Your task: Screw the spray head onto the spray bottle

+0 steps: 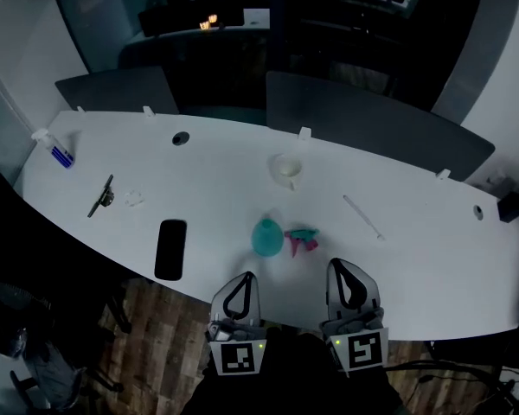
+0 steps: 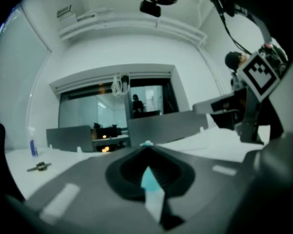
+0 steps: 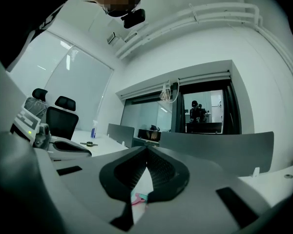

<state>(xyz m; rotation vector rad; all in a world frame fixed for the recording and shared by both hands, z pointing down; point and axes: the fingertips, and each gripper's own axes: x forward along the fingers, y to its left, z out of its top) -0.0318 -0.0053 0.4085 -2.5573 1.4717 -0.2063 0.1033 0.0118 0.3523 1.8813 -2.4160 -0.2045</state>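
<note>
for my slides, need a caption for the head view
Shut left gripper and right gripper at the table edge, facing the bottle and spray head

Count on the worktop [image 1: 415, 258]: one teal spray bottle [image 1: 265, 237], one spray head [image 1: 301, 240], one black phone [image 1: 170, 249], one white cup [image 1: 286, 170], one thin white tube [image 1: 363, 217]. Grippers, two: left hand-held gripper [image 1: 247, 277], right hand-held gripper [image 1: 336, 264].

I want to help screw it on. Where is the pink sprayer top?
In the head view, the spray head lies on the white table, just right of the teal bottle.
</note>
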